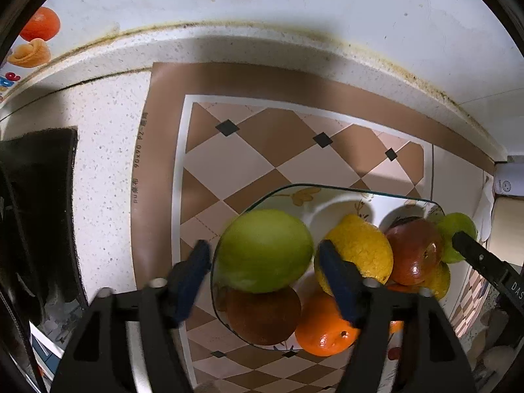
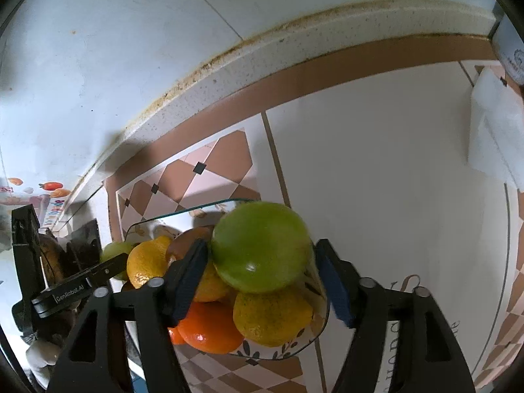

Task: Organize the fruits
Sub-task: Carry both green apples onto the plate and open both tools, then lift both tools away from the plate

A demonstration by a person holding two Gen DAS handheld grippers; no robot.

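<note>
A glass plate point(image 1: 294, 190) on the checkered mat holds a pile of fruit. A green apple point(image 1: 265, 250) lies on top at its left, between the blue pads of my left gripper point(image 1: 265, 252); thin gaps show on both sides, so the jaws are open. Beside it lie a yellow citrus point(image 1: 360, 249), a red apple point(image 1: 412, 252) and an orange point(image 1: 324, 330). In the right wrist view a second green apple point(image 2: 262, 245) tops the plate's point(image 2: 183, 211) right side, between the pads of my open right gripper point(image 2: 262, 249), above a yellow fruit point(image 2: 271, 317) and an orange point(image 2: 209, 327).
The brown checkered mat point(image 1: 229, 157) lies on a speckled counter point(image 1: 108, 163) against a white tiled wall. A dark object point(image 1: 36, 196) stands at the left counter edge. A white box point(image 2: 491, 131) stands far right. Fruit stickers point(image 1: 39, 26) mark the wall.
</note>
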